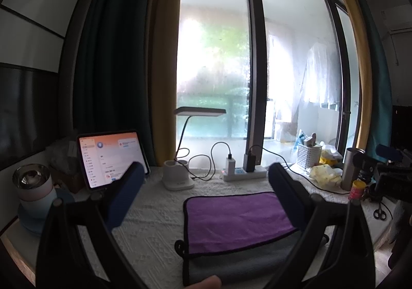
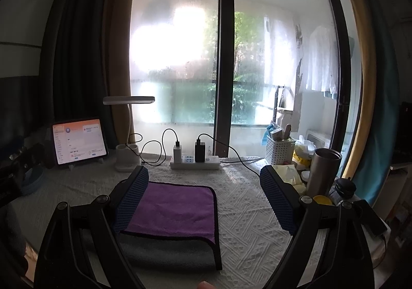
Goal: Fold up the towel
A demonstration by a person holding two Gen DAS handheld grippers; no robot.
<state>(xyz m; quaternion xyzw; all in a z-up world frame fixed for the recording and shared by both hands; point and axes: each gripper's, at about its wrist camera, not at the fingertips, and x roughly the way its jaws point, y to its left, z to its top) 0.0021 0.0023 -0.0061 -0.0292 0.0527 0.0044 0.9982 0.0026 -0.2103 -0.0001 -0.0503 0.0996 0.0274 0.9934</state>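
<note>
On the desk [image 1: 159, 214], which is covered by a white textured cloth, your purple microfibre towel with dark trim [image 1: 237, 219] lies flat, folded so that its purple face rests over a grey layer showing along the near edge. In the right wrist view the same towel [image 2: 175, 211] sits to the lower left, partly behind one finger.

Your left claw [image 1: 206, 196] hangs above the desk with its blue-padded fingers [image 1: 128, 186] spread wide, holding nothing; the towel shows in the gap between them. Your right claw [image 2: 204, 198] is likewise wide apart and empty, its blue ribbed pads [image 2: 275, 196] off the fabric.

Behind the towel, along the window, you have a white power strip with two chargers plugged in [image 1: 244, 171], a white desk lamp with a flat head [image 1: 180, 175], and a lit tablet propped on a stand [image 1: 110, 157] to the left. A white perforated basket [image 2: 279, 149] and a steel tumbler [image 2: 323, 173] stand to the right.
</note>
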